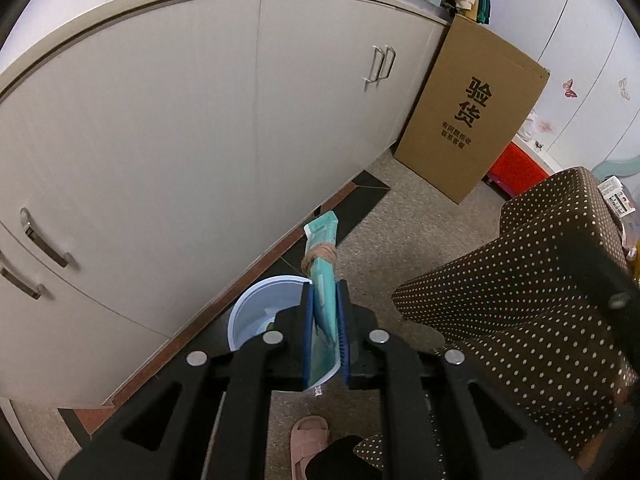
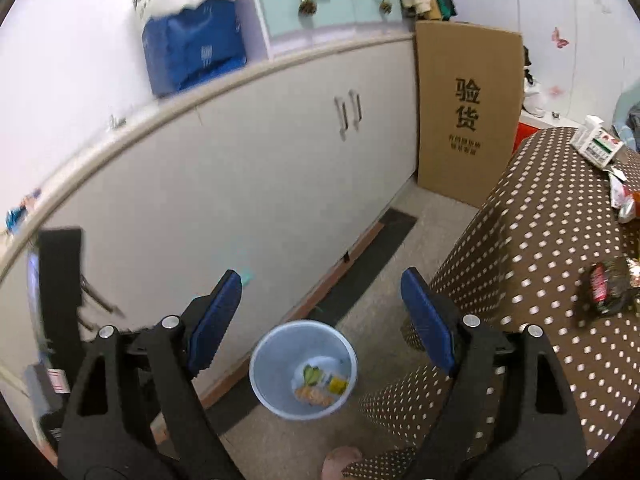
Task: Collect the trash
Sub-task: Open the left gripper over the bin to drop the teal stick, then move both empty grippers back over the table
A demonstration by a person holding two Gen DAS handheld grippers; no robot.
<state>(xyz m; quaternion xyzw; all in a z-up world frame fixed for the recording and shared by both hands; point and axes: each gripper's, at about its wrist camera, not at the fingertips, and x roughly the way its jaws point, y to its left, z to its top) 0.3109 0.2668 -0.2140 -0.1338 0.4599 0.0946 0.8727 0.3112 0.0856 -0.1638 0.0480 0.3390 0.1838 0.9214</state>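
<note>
Speckled floor beside long white cupboards [image 1: 160,140], with a pale blue bin [image 2: 303,368] against the plinth, scraps lying in its bottom. Left gripper [image 1: 325,312] clamped on a teal packet [image 1: 323,280] tied with a rubber band, directly above the bin. Right gripper [image 2: 320,320] spread wide and empty over it, next to the polka-dot tablecloth [image 2: 540,260].

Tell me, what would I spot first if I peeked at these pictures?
Probably the teal packet pinched in the left gripper, held just above the pale blue bin on the floor by the white cabinets. Next, the right gripper open above that bin, which already holds scraps, and the big cardboard box leaning on the cabinet's end.
</note>
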